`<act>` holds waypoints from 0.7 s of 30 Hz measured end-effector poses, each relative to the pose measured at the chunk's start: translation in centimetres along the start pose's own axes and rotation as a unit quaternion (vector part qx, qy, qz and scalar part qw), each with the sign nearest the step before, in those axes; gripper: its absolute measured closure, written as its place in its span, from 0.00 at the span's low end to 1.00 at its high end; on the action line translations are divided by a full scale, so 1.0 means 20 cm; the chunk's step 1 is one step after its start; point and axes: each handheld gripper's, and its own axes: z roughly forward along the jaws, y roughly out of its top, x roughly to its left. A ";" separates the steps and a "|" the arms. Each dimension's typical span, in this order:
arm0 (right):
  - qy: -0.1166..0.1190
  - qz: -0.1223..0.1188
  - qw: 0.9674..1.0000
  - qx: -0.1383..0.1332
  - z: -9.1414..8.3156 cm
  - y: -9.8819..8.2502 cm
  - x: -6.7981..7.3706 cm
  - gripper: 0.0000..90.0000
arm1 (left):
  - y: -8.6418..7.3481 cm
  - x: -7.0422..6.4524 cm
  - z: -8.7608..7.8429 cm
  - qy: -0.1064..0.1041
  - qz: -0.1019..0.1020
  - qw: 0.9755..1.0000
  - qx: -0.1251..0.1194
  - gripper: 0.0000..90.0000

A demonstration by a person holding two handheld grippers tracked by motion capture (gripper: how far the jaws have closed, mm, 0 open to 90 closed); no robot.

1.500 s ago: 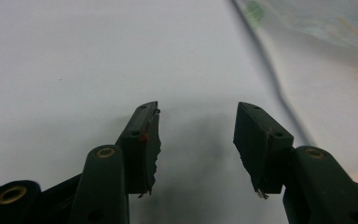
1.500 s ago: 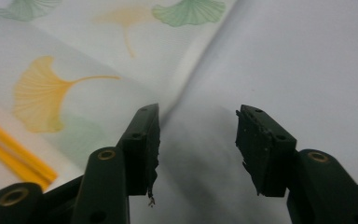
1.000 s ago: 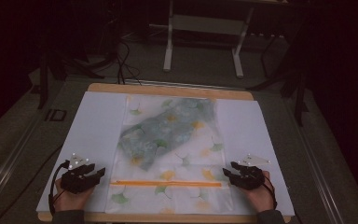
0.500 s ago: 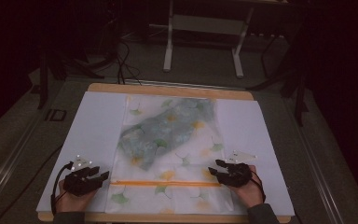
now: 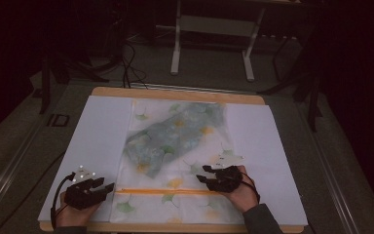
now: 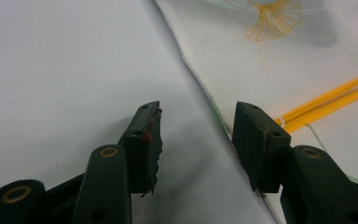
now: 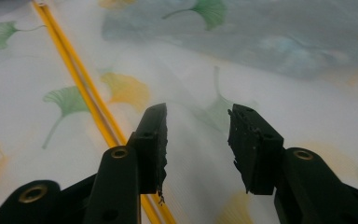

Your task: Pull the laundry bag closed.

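A thin white cloth (image 5: pixel 180 146) printed with green and yellow leaves lies flat on the table, with a grey-green patch (image 5: pixel 175 129) across its middle. An orange stripe (image 5: pixel 160 191) runs across it near the front. My left gripper (image 5: pixel 108 186) rests at the cloth's left edge, open. In the left gripper view the cloth's edge (image 6: pixel 205 88) runs between the open jaws of that gripper (image 6: pixel 198 128). My right gripper (image 5: pixel 202 174) hovers over the cloth just behind the stripe. Its jaws have just been closing a little. My right gripper (image 7: pixel 198 133) stays open, with nothing pinched and the stripe (image 7: pixel 74 74) to its left.
A white sheet (image 5: pixel 102 126) covers the wooden tabletop (image 5: pixel 175 93) under the cloth. A metal stand (image 5: pixel 212 29) and cables (image 5: pixel 126 58) sit on the dark floor beyond the table's far edge.
My right gripper has moved left from the cloth's right edge to a spot over the cloth near the stripe. My left gripper has stayed put.
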 end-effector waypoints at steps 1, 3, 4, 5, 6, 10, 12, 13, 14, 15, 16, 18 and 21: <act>0.000 0.000 1.000 0.000 0.00 0.00 0.00 0.63 | 0.00 0.00 0.00 0.000 0.000 1.000 0.000 0.58; 0.013 -0.012 1.000 0.007 0.05 0.04 0.04 0.64 | -0.01 0.00 -0.01 0.000 -0.002 1.000 0.003 0.58; 0.016 -0.015 1.000 0.008 0.07 0.05 0.05 0.65 | -0.01 0.00 -0.01 -0.001 -0.002 1.000 0.004 0.58; 0.021 -0.018 1.000 0.011 0.09 0.07 0.06 0.65 | -0.01 0.00 -0.01 -0.002 -0.001 1.000 0.005 0.58; 0.024 -0.022 0.999 0.014 0.10 0.08 0.08 0.65 | -0.01 -0.01 -0.01 -0.002 -0.001 1.000 0.005 0.58; 0.039 -0.036 0.998 0.020 0.16 0.13 0.12 0.65 | -0.02 -0.01 -0.03 -0.004 0.001 1.000 0.007 0.59; 0.045 -0.043 0.998 0.024 0.19 0.16 0.14 0.65 | -0.03 -0.01 -0.03 -0.005 -0.002 1.000 0.007 0.59; 0.045 -0.043 0.998 0.024 0.19 0.16 0.14 0.65 | -0.03 -0.01 -0.03 -0.005 -0.002 1.000 0.007 0.59; 0.053 -0.051 0.997 0.027 0.22 0.19 0.15 0.66 | -0.03 -0.01 -0.03 -0.006 -0.004 1.000 0.008 0.59; 0.055 -0.054 0.997 0.027 0.23 0.20 0.16 0.66 | -0.03 -0.01 -0.03 -0.006 -0.004 1.000 0.008 0.59; 0.059 -0.057 0.996 0.029 0.25 0.21 0.16 0.66 | -0.03 -0.01 -0.03 -0.007 -0.004 1.000 0.008 0.59; 0.064 -0.065 0.995 0.032 0.27 0.23 0.17 0.67 | -0.03 -0.01 -0.03 -0.008 -0.002 1.000 0.009 0.59; 0.071 -0.076 0.994 0.038 0.32 0.27 0.20 0.67 | -0.03 -0.01 -0.03 -0.008 0.000 1.000 0.012 0.60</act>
